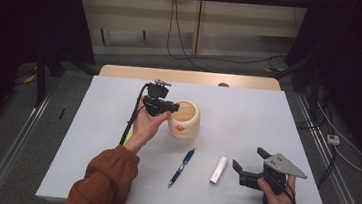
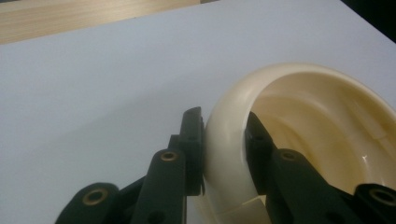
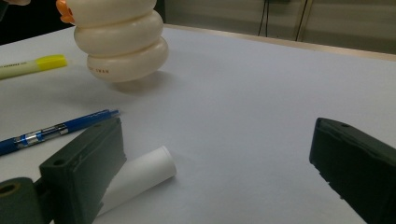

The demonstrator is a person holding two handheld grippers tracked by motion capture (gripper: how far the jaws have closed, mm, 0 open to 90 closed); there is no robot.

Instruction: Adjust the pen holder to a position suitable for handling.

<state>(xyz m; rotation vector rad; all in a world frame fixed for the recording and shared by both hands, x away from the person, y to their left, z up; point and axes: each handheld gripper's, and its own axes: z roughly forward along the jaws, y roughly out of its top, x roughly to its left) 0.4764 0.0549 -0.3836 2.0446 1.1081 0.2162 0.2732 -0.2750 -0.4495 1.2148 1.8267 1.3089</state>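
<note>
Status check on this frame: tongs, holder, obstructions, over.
Left tongs shut on cream holder rim. Right tongs open, beside white tube. Blue pen nearby, not obstructing.

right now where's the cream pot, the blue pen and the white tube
cream pot point(image 1: 185, 124), high view, on its ribbed outer wall
blue pen point(image 1: 181, 169), high view, middle of the barrel
white tube point(image 1: 218, 170), high view, middle of its length

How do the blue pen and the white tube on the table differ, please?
The blue pen is long, thin and dark, with a silver band; the white tube is shorter, thicker and plain. The pen lies nearer the cream pot, the tube nearer the open right gripper. Both lie flat on the table, untouched.
</note>
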